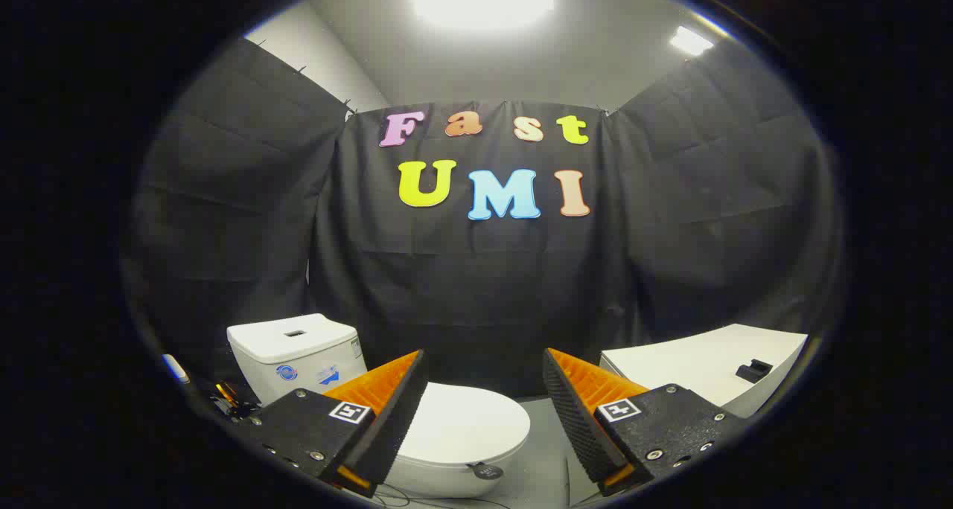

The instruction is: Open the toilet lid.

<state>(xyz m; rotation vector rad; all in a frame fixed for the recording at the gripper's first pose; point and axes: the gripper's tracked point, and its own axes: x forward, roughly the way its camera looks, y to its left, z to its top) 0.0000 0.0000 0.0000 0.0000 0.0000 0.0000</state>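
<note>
Spread wide, the gripper holds nothing, and its two orange-backed, black-ribbed fingers touch nothing; each black finger mount carries a small square black-and-white marker. Between and just beyond the fingers sits the white toilet, low and a little toward the left finger. Its lid lies flat and closed over the bowl, and the left finger covers the lid's near left part. A small dark round tag sits at the front edge of the bowl; whatever is printed on it is too small to make out. Behind the left finger stands the white cistern, with a dark slot on its top and two blue stickers on its front, their writing unreadable. Beyond the right finger is a white counter with a small black object on it, too dim to identify. Some dark cables and small parts lie beside the left mount, hard to tell apart. Black cloth closes off the booth behind everything.
</note>
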